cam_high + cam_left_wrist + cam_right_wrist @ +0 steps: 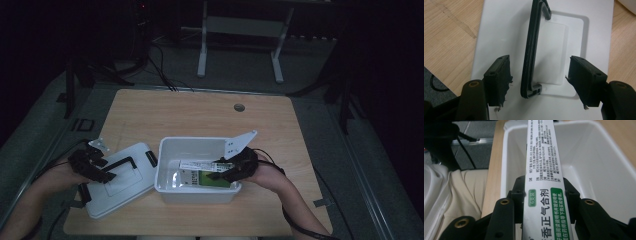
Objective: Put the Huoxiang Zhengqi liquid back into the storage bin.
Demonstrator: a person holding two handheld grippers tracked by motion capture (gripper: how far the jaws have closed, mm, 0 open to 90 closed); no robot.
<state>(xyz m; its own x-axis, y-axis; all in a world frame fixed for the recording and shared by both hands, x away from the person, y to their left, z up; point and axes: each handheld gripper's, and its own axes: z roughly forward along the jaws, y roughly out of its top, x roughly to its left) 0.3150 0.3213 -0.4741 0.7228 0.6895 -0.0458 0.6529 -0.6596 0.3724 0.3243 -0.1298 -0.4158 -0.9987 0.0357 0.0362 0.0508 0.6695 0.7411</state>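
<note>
Medicine box (544, 185) is pinched lengthwise in the right gripper (544, 195), hanging over the open white bin (599, 157), probably to drop in, while the left gripper (539, 75) gapes around the lid's handle (532, 50), steadying nothing yet.

The long white carton (544, 182) clamped between the right gripper (544, 195)'s jaws carries Chinese print. Large dark characters run along it, reading 香正气合剂 where the jaws leave them showing. Beside these sits a small green-edged oval with 6支装 (6 to the pack). A green band next to it holds a line of white characters too small to make out in full. Farther up the carton are columns of fine black print, too small to read. In the high view the box (202, 180) lying in the white bin (165, 167) shows print that cannot be read.
</note>
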